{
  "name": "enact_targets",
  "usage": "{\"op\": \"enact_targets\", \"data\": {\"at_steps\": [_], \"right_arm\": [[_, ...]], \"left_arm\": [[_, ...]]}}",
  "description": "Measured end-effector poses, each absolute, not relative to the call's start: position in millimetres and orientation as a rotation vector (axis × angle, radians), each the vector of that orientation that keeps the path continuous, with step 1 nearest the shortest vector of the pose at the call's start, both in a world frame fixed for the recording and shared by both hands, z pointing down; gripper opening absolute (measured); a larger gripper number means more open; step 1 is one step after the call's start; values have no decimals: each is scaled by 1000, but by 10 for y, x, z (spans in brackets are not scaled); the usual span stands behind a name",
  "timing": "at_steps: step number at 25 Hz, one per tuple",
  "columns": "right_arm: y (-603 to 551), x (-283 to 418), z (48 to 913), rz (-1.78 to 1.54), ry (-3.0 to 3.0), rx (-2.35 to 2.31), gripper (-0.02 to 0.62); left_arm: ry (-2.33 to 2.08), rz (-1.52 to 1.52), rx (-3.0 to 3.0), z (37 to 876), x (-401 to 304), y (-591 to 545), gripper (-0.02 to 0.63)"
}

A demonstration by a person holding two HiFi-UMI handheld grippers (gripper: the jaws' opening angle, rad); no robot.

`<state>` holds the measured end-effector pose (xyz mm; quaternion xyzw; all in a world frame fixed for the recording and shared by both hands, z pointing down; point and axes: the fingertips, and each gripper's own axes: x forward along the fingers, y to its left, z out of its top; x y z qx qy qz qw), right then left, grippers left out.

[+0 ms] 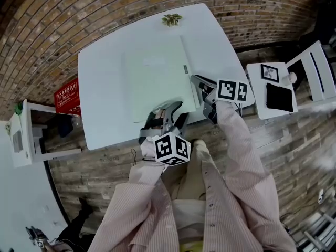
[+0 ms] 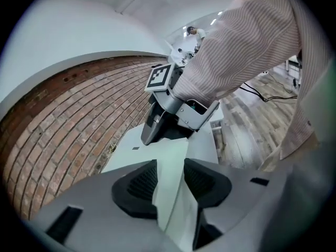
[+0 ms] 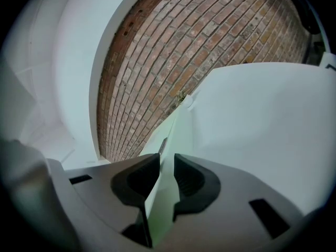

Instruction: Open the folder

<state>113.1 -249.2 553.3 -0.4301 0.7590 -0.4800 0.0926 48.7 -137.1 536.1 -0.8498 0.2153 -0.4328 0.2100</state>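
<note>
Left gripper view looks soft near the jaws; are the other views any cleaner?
Left gripper view: pale green folder blurs close to the lens, striped sleeve sharper. Right gripper view: same close-up softness, white table washed out. Head view: evenly lit, strong fisheye bowing.

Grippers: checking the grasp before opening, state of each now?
Left gripper: closed on the folder edge.
Right gripper: closed on the folder edge.
</note>
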Motion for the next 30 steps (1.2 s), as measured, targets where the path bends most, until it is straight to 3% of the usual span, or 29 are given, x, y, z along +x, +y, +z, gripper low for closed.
{"op": "enact_targets", "data": {"at_steps": [15,30], "right_arm": [[-2506,1121,5542,-1435,2361,-1251,89],[-2533,1104,5555,-1445,2479,-1257,89]], "left_arm": [[722,-1162,-2407,5165,480,-1320,32],[1009,-1005,-2469,4695,270,-1368,11]]}}
